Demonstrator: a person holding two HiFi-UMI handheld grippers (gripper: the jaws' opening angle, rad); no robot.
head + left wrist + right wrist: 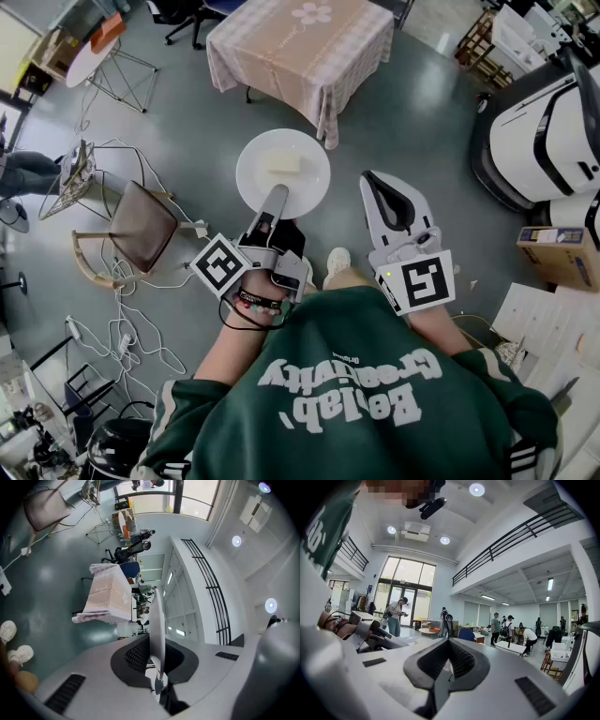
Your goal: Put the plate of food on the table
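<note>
**Carrying the plate by one edge, worktop not yet reached**

Closest to me, the left tool (274,202) is clamping the near rim of the white round plate (258,183). In the left gripper view the plate is showing edge-on, pinched between the two black pads of that tool (157,644). The right tool (378,187) is riding alongside, just to the right of the plate and not touching it. Its jaws are sitting together with nothing between them, as the right gripper view (448,660) is showing.

The plate is hanging over bare grey floor (422,131), with the pale rectangular block of food (284,162) lying loose on its far half. Beyond it, well apart, the square worktop under a pink checked cloth (300,42) is waiting. I judge the carry to be under way and the set-down not yet begun.

What is worrying me:

- I am gripping one rim only, so the plate's weight is levering on the pads. A jolt or a loosening pinch could let the plate droop or slip out.
- Any tilt away from me is going to send the food sliding towards the far edge, since nothing is holding it in place.
- White cables (131,309) are trailing over the floor to my left, so stepping wide that way is risking a snag.
- The cloth is hanging past the worktop's edge, so coming in too low could catch the plate's rim on it.
</note>
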